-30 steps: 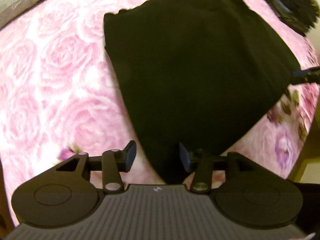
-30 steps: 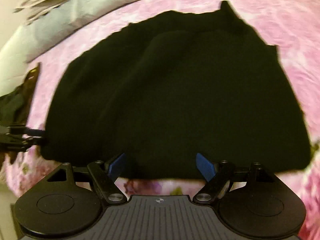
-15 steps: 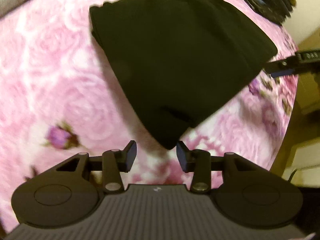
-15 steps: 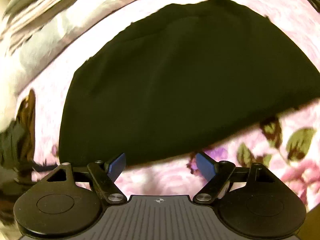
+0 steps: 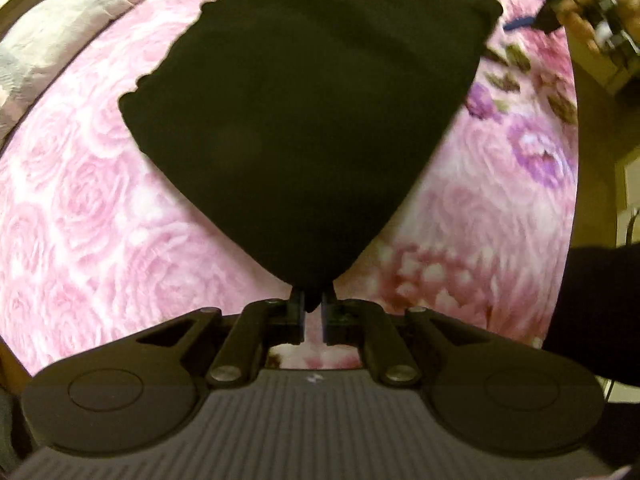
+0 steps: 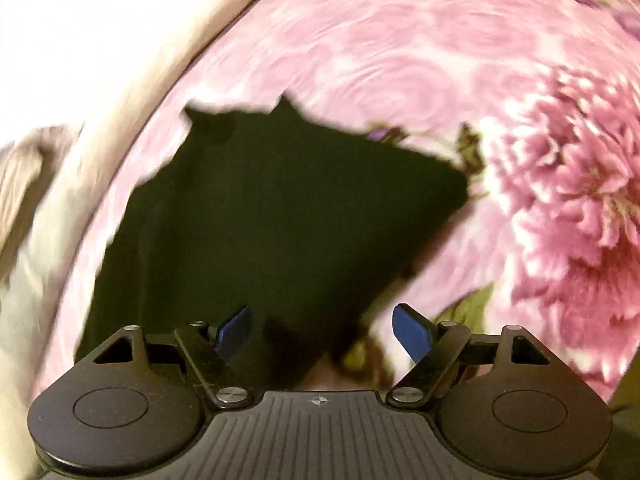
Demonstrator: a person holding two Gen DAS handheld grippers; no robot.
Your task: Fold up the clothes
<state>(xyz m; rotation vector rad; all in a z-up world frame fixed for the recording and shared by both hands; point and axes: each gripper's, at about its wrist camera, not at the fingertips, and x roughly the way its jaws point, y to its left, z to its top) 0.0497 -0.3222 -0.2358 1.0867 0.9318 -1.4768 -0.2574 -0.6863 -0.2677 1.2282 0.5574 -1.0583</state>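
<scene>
A folded black garment [image 5: 304,104] lies on a pink rose-print bedspread [image 5: 88,216]. My left gripper [image 5: 313,306] is shut on the garment's near corner, which sticks down between the two pads. In the right wrist view the same garment [image 6: 272,224] lies ahead and to the left. My right gripper [image 6: 324,330] is open with its blue pads wide apart, and the garment's near corner lies between and under them without being held. The right gripper also shows blurred at the top right of the left wrist view [image 5: 560,4], by the garment's far corner.
A beige and grey blanket [image 5: 52,28] lies along the far left of the bed. The bed edge [image 5: 580,168] runs down the right side, with floor and furniture beyond. A pale wall or headboard [image 6: 100,40] lies at the left in the right wrist view.
My left gripper has closed on the garment's near corner; it was open half a second ago. My right gripper has swung round and stays open near another corner.
</scene>
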